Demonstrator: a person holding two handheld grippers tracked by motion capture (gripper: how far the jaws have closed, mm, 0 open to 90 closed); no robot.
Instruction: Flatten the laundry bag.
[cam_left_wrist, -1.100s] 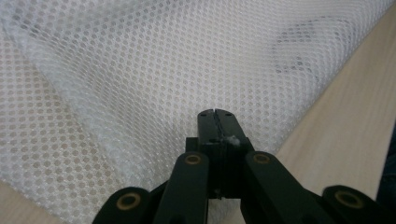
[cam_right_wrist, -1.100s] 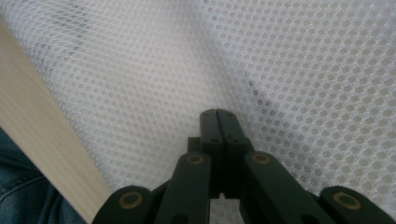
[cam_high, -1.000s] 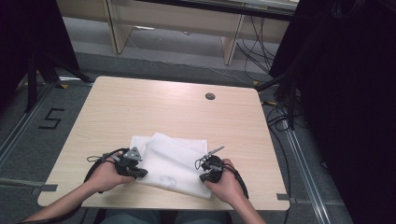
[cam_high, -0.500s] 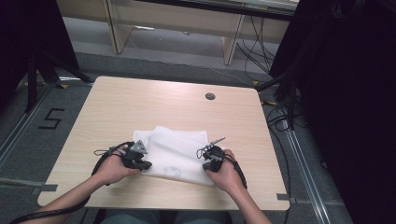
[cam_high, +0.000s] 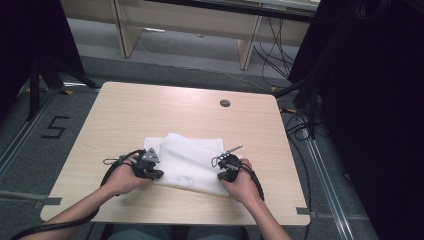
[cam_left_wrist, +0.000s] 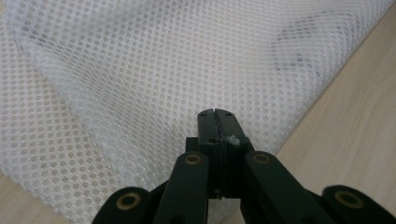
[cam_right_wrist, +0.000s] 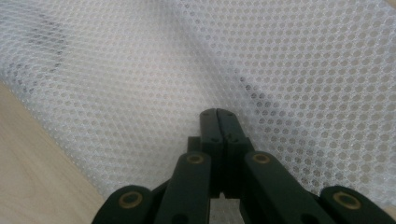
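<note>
A white mesh cloth (cam_high: 187, 155) lies folded on the near half of the wooden table (cam_high: 150, 110). My left gripper (cam_high: 158, 175) sits at the cloth's near left edge. Its jaws are shut, with a wisp of mesh pinched at the tip (cam_left_wrist: 215, 114) and the cloth (cam_left_wrist: 140, 70) spread beyond. My right gripper (cam_high: 221, 176) is at the near right edge. Its jaws are also shut (cam_right_wrist: 218, 113), mesh shows in the slit between them, and the cloth (cam_right_wrist: 280, 60) lies under and ahead of them. A dark print (cam_high: 186, 181) shows faintly through the cloth's near edge.
A round cable hole (cam_high: 225, 103) sits in the table's far right part. Bare wood surrounds the cloth. On the floor are a taped "5" (cam_high: 54, 128) at left, cables (cam_high: 300, 125) at right, and desk legs (cam_high: 122, 30) behind.
Both hands have slid away from the table's near edge toward its middle. The cloth's near edge came with them, so the cloth now lies shorter and bunched higher.
</note>
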